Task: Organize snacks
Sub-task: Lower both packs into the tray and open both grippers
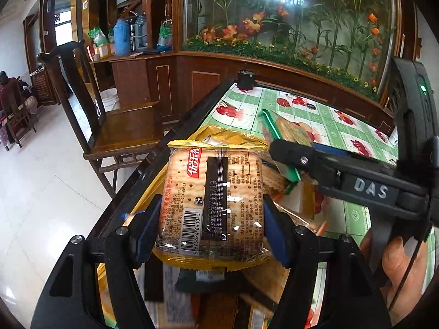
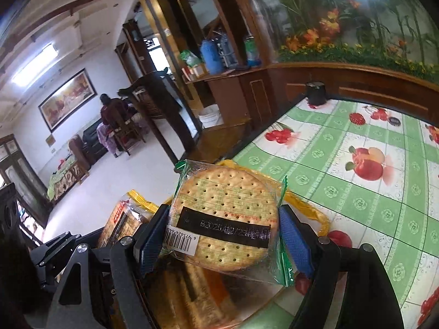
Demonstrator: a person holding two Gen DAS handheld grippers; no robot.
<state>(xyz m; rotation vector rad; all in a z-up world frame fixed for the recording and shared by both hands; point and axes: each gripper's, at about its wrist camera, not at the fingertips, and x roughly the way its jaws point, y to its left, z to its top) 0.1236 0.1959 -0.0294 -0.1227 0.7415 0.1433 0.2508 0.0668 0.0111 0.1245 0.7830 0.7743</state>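
My left gripper (image 1: 211,208) is shut on a square cracker pack (image 1: 211,192) in a yellow-edged wrapper, its blue pads pressing both sides. My right gripper (image 2: 223,219) is shut on a round cracker pack (image 2: 225,216) with green wrapper ends. Both packs hang over an open yellow bag (image 1: 230,137) at the table's near left corner, with other snack packs under them. In the left wrist view the right gripper (image 1: 288,150) reaches in from the right with its green-edged pack (image 1: 290,131), just beyond the square pack. The square pack (image 2: 120,224) shows at lower left in the right wrist view.
The table carries a green checked cloth with fruit prints (image 2: 356,192). A black cylinder (image 2: 315,93) stands at its far corner and a small dark cap (image 2: 394,121) lies further right. A wooden chair (image 1: 123,126) stands left of the table. A wooden cabinet with flowers runs behind.
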